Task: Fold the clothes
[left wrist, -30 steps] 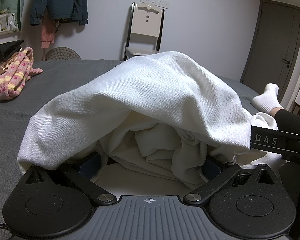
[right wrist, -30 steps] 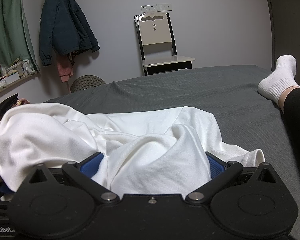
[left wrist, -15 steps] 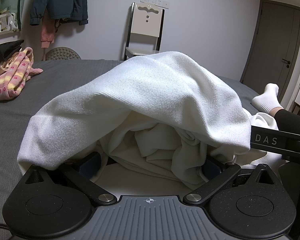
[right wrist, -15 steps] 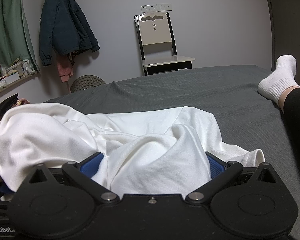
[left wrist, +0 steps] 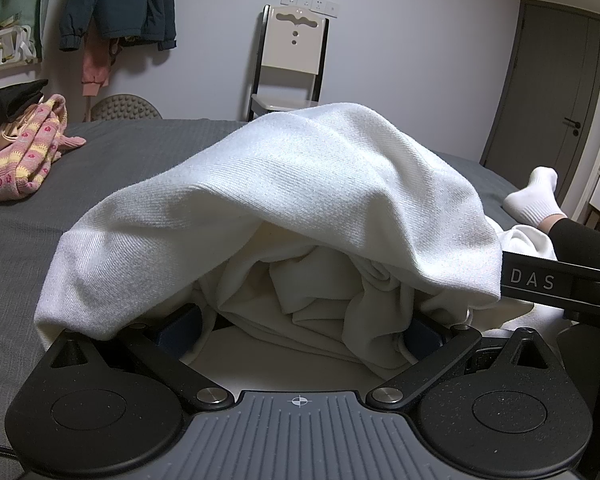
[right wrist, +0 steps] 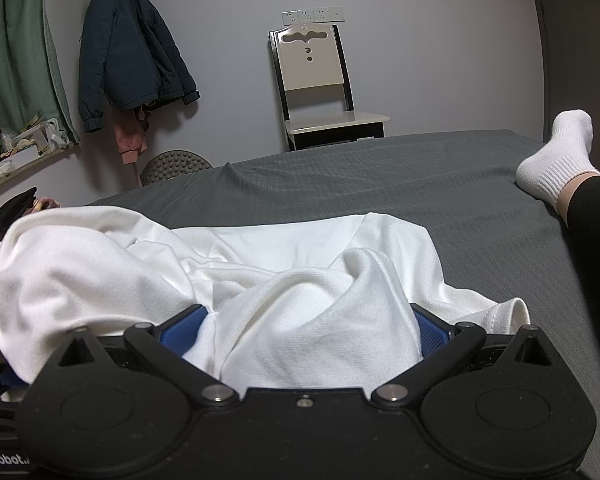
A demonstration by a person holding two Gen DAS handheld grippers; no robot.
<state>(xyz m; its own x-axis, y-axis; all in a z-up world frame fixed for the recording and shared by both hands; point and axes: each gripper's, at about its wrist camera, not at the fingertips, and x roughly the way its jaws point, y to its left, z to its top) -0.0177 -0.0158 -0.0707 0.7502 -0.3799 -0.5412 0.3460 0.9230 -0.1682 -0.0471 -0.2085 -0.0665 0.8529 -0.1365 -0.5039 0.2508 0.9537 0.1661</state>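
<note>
A white garment [left wrist: 284, 200] lies crumpled on the grey bed [left wrist: 20, 240]. In the left wrist view it is heaped over my left gripper [left wrist: 300, 320], whose blue pads [left wrist: 180, 326] stand wide apart, open, with folds of cloth between them. In the right wrist view the same garment [right wrist: 300, 248] spreads ahead, and a bunched fold fills the gap of my right gripper [right wrist: 308, 320], also open, its pads [right wrist: 432, 330] far apart. The fingertips of both grippers are hidden under cloth. The right gripper's body [left wrist: 548, 280] shows at the right of the left wrist view.
A pink and yellow patterned garment [left wrist: 20, 160] lies at the bed's far left. A person's leg in a white sock [right wrist: 556, 164] rests on the bed at right. Beyond the bed stand a chair [right wrist: 316, 92] and a wall with a hanging dark jacket [right wrist: 128, 56].
</note>
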